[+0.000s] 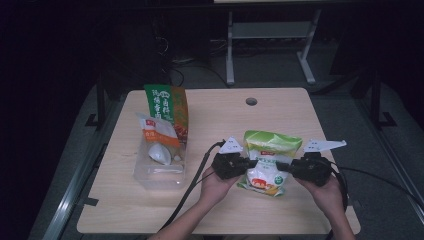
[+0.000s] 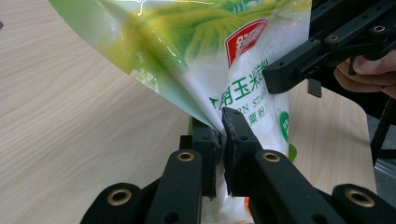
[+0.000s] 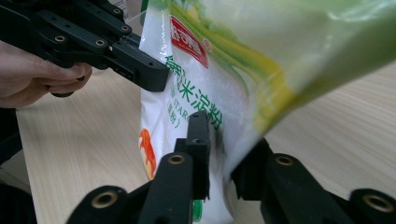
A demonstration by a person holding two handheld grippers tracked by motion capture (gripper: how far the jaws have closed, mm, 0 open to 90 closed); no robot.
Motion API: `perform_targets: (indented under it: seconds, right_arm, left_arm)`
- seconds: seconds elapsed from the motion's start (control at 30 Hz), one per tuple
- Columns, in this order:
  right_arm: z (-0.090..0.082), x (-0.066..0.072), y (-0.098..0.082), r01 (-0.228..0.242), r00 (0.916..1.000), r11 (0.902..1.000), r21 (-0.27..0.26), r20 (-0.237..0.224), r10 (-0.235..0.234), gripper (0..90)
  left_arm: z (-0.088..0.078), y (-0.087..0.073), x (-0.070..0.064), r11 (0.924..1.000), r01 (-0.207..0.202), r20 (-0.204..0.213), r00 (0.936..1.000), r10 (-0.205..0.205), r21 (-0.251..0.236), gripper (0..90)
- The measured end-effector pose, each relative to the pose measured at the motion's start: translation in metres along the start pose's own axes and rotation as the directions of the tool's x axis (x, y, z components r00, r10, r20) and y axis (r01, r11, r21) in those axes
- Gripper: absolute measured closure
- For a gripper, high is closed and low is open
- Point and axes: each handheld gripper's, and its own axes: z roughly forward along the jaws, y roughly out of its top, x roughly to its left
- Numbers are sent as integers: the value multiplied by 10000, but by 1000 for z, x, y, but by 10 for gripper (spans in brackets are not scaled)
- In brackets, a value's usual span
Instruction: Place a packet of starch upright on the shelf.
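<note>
1. Left gripper (image 2: 223, 140), jaws pinching the side seam of a corn-starch pouch (image 2: 243, 74).
2. Right gripper (image 3: 224, 154), jaws parted around the opposite edge; contact seemingly loose.
3. Pouch held upright above the table (image 1: 280, 105), between both hands.
4. Soft, slick film, powder-filled, likely sagging; seams best for gripping.

A: Where does the high view sit?

B: Above the person's side of the table (image 1: 150, 215), facing forward and down, far enough back to take in the whole top and the floor beyond.

A: And the other two?

B: Each rides on a hand-held gripper, looking along its jaws at close range, low over the wood. Both face the starch bag (image 2: 243, 60) from opposite sides, and each catches the other hand-held gripper behind it.
</note>
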Motion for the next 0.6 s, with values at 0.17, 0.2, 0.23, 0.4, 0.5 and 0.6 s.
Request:
perform_targets:
  seconds: [0.17, 0.2, 0.23, 0.4, 0.5, 0.6]
  right_arm:
    - [5, 4, 2, 128, 9999, 9998, 175, 5, -128, 704]
    - [7, 4, 2, 181, 9998, 9996, 212, 7, -181, 696]
    - [7, 6, 3, 204, 9998, 9994, 272, 36, -205, 694]
    - [10, 8, 4, 300, 9995, 9989, 352, 47, -302, 684]
    - [11, 10, 5, 307, 9995, 9989, 364, 48, -309, 686]
    - [11, 11, 5, 378, 9993, 9984, 411, 55, -380, 703]
  left_arm:
    - [-2, 0, -2, 9999, -121, -11, 9999, 121, 15, 847]
    - [-2, 0, -2, 9999, -167, -31, 9999, 167, 28, 847]
    - [-2, -1, -2, 9999, -169, -26, 9999, 169, 31, 847]
    - [-4, -2, -2, 9998, -176, -15, 9998, 176, 12, 846]
    - [-5, -2, -2, 9998, -199, -25, 9998, 199, 21, 846]
    - [-6, -3, -2, 9999, -170, -21, 9999, 170, 22, 844]
